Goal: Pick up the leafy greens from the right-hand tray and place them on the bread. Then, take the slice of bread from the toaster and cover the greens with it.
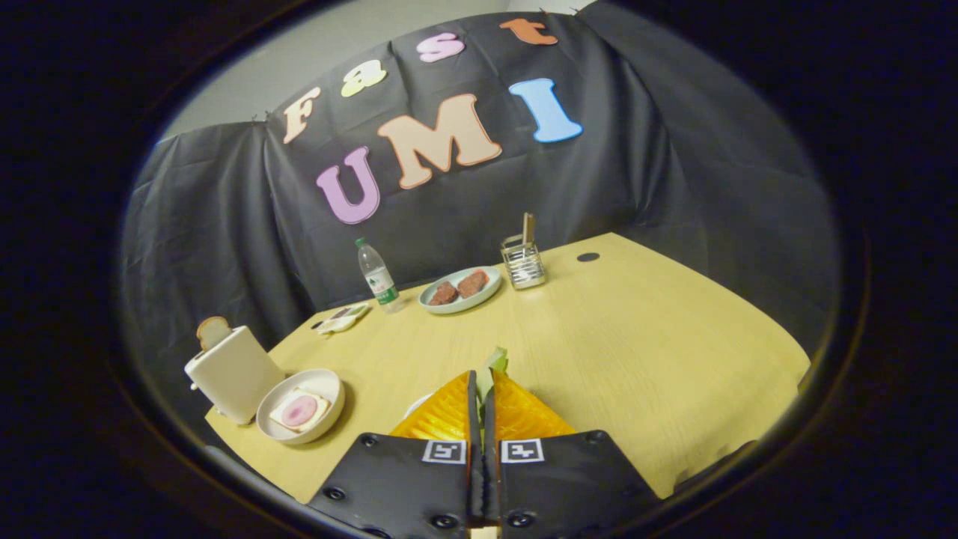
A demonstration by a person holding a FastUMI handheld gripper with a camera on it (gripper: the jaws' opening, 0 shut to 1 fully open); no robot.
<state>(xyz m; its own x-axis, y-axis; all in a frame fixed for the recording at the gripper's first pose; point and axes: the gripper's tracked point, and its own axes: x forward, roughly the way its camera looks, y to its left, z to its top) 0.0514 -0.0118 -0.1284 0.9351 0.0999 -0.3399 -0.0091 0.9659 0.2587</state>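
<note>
Green leafy greens, white toaster, pale yellow wood-grain table, grey-green plate.

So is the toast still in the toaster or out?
In. The bread slice pokes up from the toaster; the gripper is shut on the leafy greens.

Gripper: black screwed plates; two square markers

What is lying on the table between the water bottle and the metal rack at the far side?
In the gripper view, a plate with two brown patties lies between the water bottle and the metal rack. The tongs are shut on the leafy greens.
</note>
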